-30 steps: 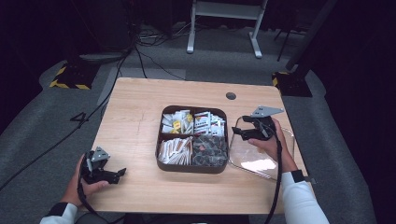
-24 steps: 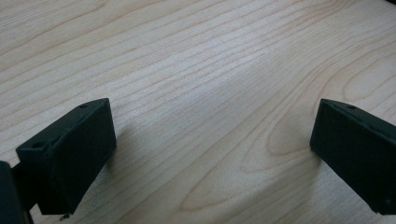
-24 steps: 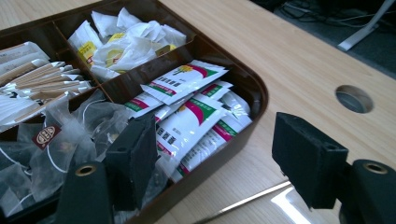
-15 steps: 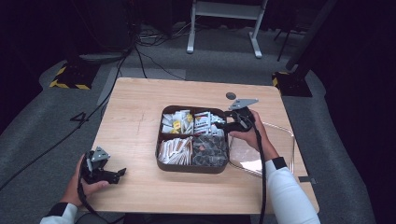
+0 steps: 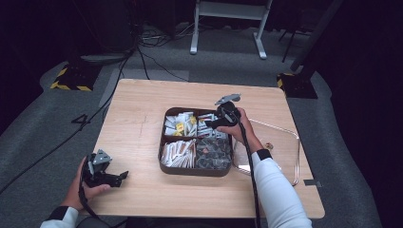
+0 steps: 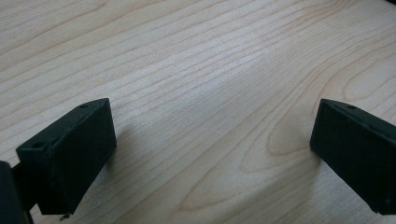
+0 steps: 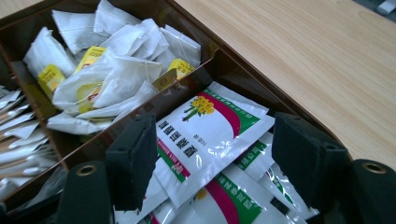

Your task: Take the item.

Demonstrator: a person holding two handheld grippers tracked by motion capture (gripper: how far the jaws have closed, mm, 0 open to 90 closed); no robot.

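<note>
Your right gripper [image 7: 212, 161] hangs with jaws spread, gripping nothing, straddling the top white sachet [image 7: 210, 128] in the brown tray's [image 5: 164, 164] far right compartment to pinch it, while your left gripper [image 5: 107, 175] rests open on the table [image 6: 210, 60].

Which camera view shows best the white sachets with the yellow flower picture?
The right gripper view: the sachets lie close between the open fingers, print visible. The high view shows them small in the tray. The left gripper view shows bare table.
</note>
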